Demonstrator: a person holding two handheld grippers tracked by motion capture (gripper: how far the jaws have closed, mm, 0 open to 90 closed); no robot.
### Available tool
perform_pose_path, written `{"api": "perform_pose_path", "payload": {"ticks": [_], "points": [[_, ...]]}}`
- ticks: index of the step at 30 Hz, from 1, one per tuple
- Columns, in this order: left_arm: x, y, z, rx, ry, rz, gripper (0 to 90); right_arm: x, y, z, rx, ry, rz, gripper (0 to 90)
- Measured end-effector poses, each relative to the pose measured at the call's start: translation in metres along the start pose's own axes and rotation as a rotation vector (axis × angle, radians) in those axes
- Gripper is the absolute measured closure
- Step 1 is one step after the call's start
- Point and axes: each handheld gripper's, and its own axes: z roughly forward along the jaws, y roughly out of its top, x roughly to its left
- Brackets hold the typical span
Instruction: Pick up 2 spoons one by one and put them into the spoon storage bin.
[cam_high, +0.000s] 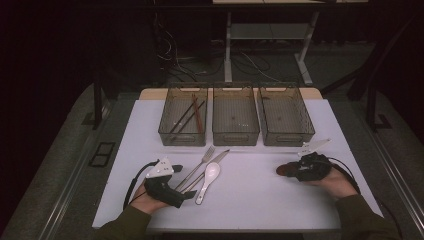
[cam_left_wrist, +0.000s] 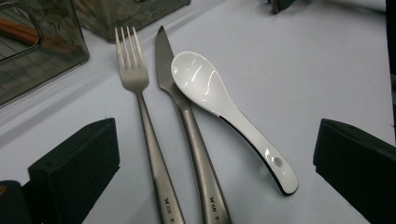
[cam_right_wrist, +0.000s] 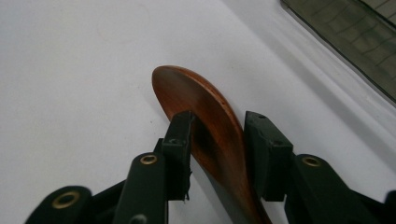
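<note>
Chopsticks (cam_high: 189, 116) already lie in the left bin (cam_high: 183, 135). Right gripper (cam_right_wrist: 217, 140) pinches the wooden spoon (cam_right_wrist: 205, 112) on the surface (cam_high: 260, 190); left gripper (cam_left_wrist: 210, 163) stands wide around fork (cam_left_wrist: 140, 93), knife (cam_left_wrist: 187, 121) and white spoon (cam_left_wrist: 219, 98), all unsorted.

- Wooden spoon (cam_right_wrist: 205, 116) — warm reddish-brown, glossy.
- Right gripper (cam_right_wrist: 217, 135) — black fingers (cam_right_wrist: 180, 140), brass-coloured rivets.
- Left gripper (cam_high: 167, 187) — black, with a pale grey plate on top.
- Ceramic spoon (cam_left_wrist: 224, 107) — bright white, dark line along its edge.
- Fork (cam_left_wrist: 140, 102) and knife (cam_left_wrist: 182, 107) — matte silver-grey.
- Table (cam_high: 260, 195) — plain white.
- Three bins (cam_high: 235, 117) — smoky translucent grey, grid-patterned floors; reddish-brown chopsticks (cam_high: 192, 115) in the left one.
</note>
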Motion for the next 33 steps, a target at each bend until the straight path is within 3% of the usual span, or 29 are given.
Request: {"api": "perform_pose_path", "payload": {"ticks": [12,24,33], "points": [[-0.0002,-0.0001,0.0001,0.0,0.0,-0.001,0.0,0.0019,-0.0009,-0.0021,0.006,0.025,-0.033,78.4],[0.001,-0.0005,-0.0005,-0.003,-0.004,-0.003,0.0,0.0019,-0.0004,-0.0028,0.012,0.036,-0.022,80.4],[0.0024,-0.0017,-0.0016,-0.009,-0.007,-0.009,0.0,0.0029,0.0066,-0.0101,-0.053,0.03,0.008,80.5]]}}
